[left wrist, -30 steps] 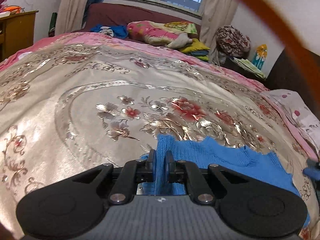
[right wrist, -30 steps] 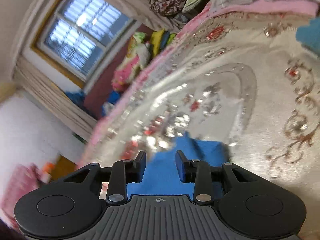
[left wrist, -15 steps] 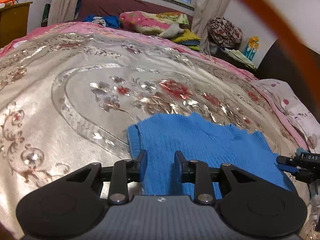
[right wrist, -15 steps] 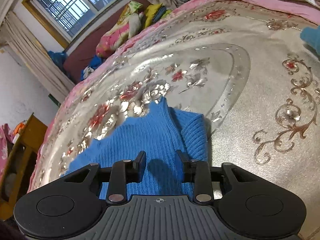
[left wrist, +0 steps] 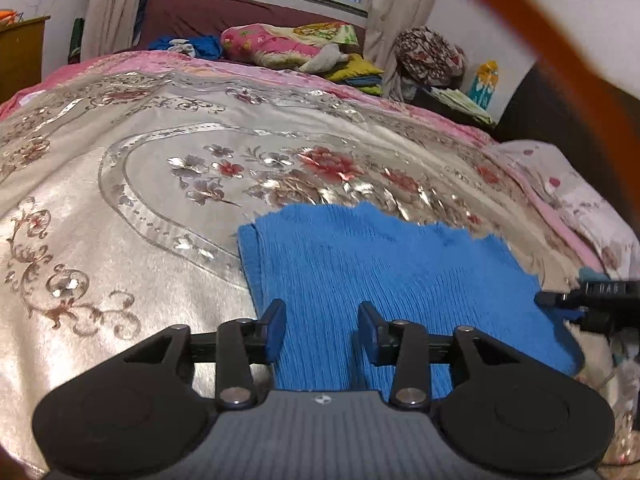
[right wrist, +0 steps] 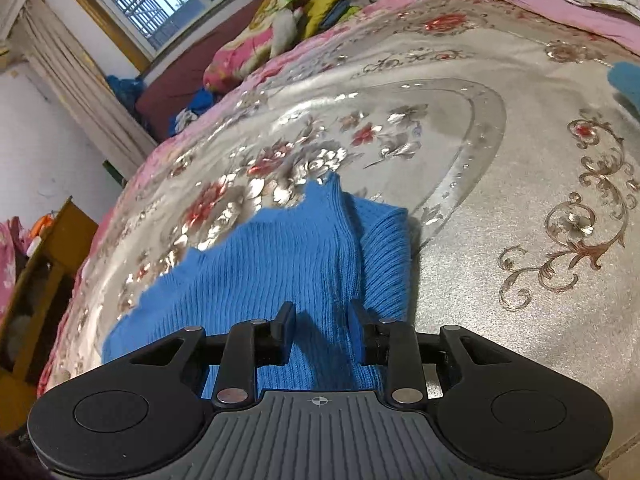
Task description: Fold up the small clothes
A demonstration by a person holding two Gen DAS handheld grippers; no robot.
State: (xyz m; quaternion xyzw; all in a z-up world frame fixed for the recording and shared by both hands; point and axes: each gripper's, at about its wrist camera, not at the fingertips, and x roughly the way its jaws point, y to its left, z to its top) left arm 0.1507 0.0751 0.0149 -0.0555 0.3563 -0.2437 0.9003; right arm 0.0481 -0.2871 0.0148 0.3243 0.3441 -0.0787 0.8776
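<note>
On the floral bedspread (left wrist: 120,240) we find one blue knitted garment (left wrist: 380,276), lying flat near the edge closest to us, with both tools directly above it. Our left gripper (left wrist: 322,330) has its jaws opening; blue knit shows in the gap below, but the pads do not press on it. Our right gripper (right wrist: 322,330) stands with its jaws apart over the garment (right wrist: 280,264), likewise pinching nothing. The left view alone shows the right tool's black tip (left wrist: 592,300) at the garment's right edge and a blurred orange band (left wrist: 540,20) crossing the upper corner. The right view alone shows the folded-over ribbed layer (right wrist: 384,256) on the garment's right side, a second blue item (right wrist: 626,80) at the frame's right edge, and a wooden cabinet (right wrist: 40,280) beside the bed. A second ago the left jaws were clamped on a raised fold of the knit; that fold now lies released and flat. Count: one garment in work, two grippers.
</note>
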